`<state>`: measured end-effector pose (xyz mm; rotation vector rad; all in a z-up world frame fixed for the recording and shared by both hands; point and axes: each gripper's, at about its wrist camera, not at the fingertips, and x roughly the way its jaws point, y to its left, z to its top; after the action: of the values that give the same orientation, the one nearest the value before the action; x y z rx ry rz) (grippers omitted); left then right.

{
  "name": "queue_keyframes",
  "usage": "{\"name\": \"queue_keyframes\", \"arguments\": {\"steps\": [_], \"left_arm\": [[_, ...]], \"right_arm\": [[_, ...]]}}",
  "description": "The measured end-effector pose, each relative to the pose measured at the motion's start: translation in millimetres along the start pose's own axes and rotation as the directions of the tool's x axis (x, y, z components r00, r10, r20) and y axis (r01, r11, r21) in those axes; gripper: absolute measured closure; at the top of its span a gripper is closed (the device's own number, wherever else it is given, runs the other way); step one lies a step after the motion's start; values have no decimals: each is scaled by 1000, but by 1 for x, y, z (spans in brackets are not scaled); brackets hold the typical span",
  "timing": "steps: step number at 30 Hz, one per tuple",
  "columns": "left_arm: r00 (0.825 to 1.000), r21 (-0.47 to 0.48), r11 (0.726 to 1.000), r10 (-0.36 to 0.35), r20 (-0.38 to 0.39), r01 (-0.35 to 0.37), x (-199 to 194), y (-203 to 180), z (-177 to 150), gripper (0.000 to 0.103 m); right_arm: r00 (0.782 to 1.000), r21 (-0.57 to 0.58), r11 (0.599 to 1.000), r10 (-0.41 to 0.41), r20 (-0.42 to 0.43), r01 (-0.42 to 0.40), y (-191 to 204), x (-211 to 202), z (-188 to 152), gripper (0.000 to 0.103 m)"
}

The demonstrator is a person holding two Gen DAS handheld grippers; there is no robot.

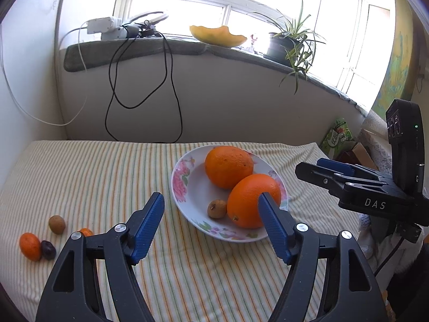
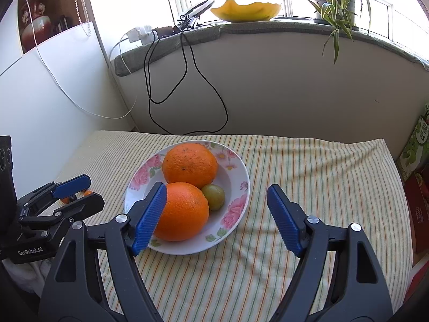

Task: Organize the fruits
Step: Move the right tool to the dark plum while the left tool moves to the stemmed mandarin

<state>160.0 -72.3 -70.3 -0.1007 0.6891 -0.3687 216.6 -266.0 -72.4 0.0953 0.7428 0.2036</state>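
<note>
Where plate (image 1: 187, 187) sits: two oranges (image 1: 228, 166).

The near half of the striped table (image 2: 308, 177) lies bare, so there is open passage in from the front edge. The floral plate (image 2: 236, 166) sits toward the back edge, crowded by two oranges (image 2: 189, 165) and a small brownish fruit (image 2: 213, 196). Small fruits (image 1: 43, 241) clutter the left edge. Boxes (image 2: 415, 145) flank the right edge; black cables (image 2: 187, 80) hang behind.
</note>
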Motion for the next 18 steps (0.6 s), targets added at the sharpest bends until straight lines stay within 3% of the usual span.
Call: {"name": "queue_keyframes", "arguments": {"steps": [18], "left_arm": [[998, -23, 999, 35, 56, -34, -48, 17, -16, 31]], "right_arm": [[998, -38, 998, 43, 34, -42, 36, -33, -8, 23]]}}
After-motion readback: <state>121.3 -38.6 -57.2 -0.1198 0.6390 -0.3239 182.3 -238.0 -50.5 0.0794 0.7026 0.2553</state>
